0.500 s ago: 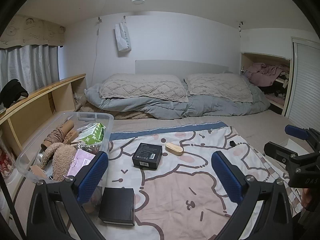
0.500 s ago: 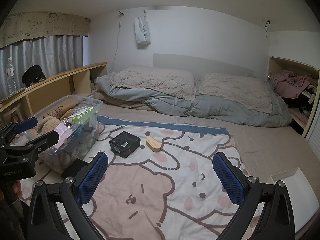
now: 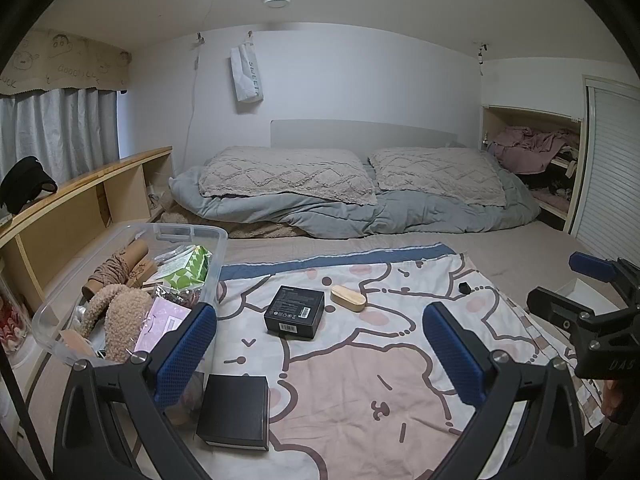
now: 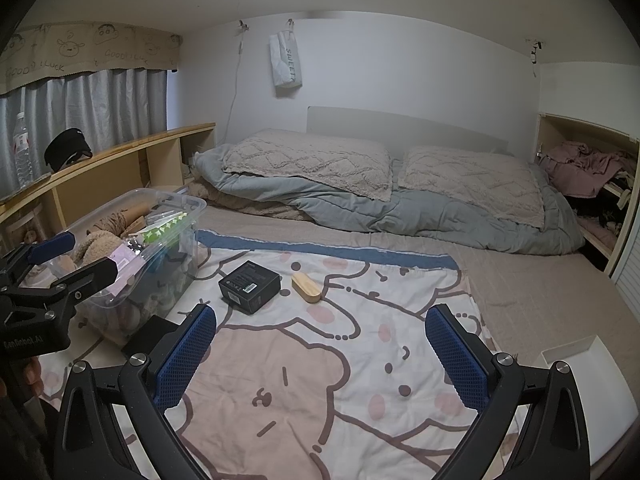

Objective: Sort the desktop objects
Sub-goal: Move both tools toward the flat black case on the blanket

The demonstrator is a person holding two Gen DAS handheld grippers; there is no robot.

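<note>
On a cartoon-print cloth [image 3: 360, 380] lie a black barcode box [image 3: 294, 311], a small wooden case [image 3: 348, 298], a tiny black piece [image 3: 464, 288] and a flat black box [image 3: 234, 410]. A clear plastic bin [image 3: 188, 236] at the left holds several items. My left gripper [image 3: 320, 352] is open and empty above the cloth, near the flat black box. My right gripper [image 4: 320, 352] is open and empty over the cloth, nearer than the barcode box [image 4: 249, 286] and wooden case [image 4: 306, 287]. Each gripper shows in the other's view, the right [image 3: 572, 284] and the left [image 4: 72, 258].
A white tray [image 4: 592, 364] sits at the right of the cloth. Pillows [image 3: 288, 174] and a grey duvet [image 3: 360, 216] lie at the far end. A wooden shelf [image 3: 80, 200] runs along the left with a black cap [image 3: 24, 188] and a bottle [image 4: 22, 156].
Both views have shifted slightly; the grippers stay open and empty. The objects on the cloth have not moved.
</note>
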